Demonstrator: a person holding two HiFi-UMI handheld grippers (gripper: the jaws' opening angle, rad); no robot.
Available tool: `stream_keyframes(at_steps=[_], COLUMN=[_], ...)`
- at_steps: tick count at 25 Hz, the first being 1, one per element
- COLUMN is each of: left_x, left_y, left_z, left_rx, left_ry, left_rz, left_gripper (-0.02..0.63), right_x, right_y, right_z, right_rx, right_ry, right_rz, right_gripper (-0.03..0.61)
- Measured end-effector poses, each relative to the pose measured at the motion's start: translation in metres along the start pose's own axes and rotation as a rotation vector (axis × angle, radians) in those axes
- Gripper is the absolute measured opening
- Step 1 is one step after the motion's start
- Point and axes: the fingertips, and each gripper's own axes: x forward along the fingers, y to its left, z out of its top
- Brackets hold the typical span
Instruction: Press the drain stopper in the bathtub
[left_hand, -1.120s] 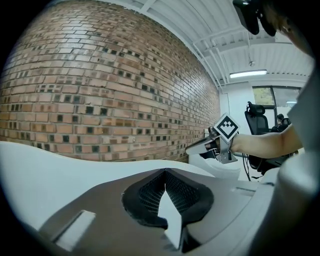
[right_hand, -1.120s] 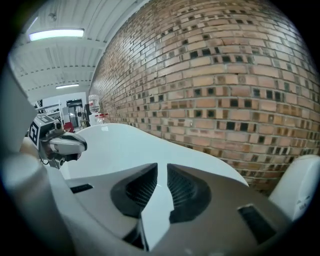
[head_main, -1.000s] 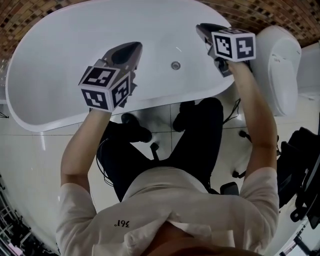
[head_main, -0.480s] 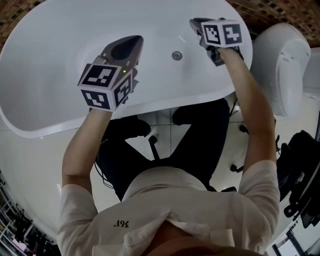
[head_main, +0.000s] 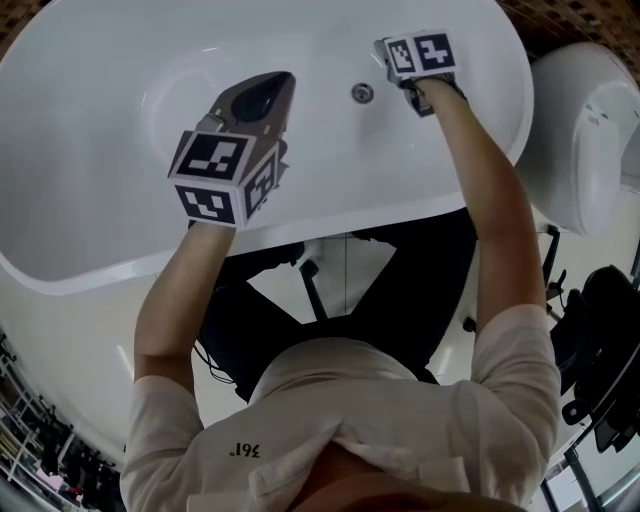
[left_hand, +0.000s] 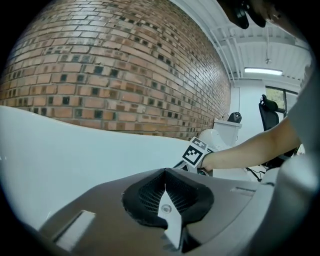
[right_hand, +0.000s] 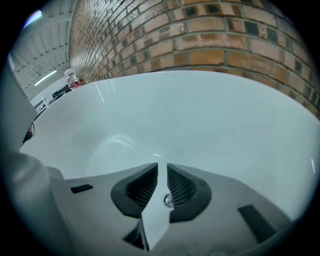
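So the drain stopper (head_main: 362, 92) sits on the floor of the bathtub (head_main: 120, 90), toward the tub's right end, and nothing is touching it. The right gripper (head_main: 383, 48) hangs just to the right of it and a bit farther back. Its jaws are parted by a thin slit with only white tub showing through. The left gripper (head_main: 278, 88) is out to the stopper's left, well apart from it, with its jaws pressed together and empty. There's bare white basin between the two grippers and loads more of it off to the left, so it's pretty roomy in there. The tight side is the right, where the tub's curved end wraps close around the right gripper. The toilet (head_main: 585, 130) stands just beyond that end. The near rim (head_main: 350, 205) runs under both forearms, and the right forearm (head_main: 480, 180) reaches well over it into the tub. The brick wall (left_hand: 100, 75) rises straight up behind the far rim, so there's no room back there. Compared with a second ago, the right gripper has come in from over the near-right rim, deeper into the tub, and has closed most of its gap to the stopper. The left one has barely budged relative to the stopper. More of the basin is in the head view now too.
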Motion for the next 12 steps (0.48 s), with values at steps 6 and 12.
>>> stream_keyframes(at_steps=[6, 12], left_x=[0.017, 0.027], left_y=[0.005, 0.004], left_z=[-0.013, -0.027], left_rx=[-0.022, -0.067], left_ry=[0.042, 0.077], left_rz=[-0.024, -0.051], left_gripper=[0.005, 0.005], right_x=[0.049, 0.087], right_y=[-0.012, -0.016], right_z=[-0.029, -0.051], right_rx=[0.055, 0.074], right_ry=[0.081, 0.131], right_rz=[-0.022, -0.002], right_gripper=[0.054, 0.050])
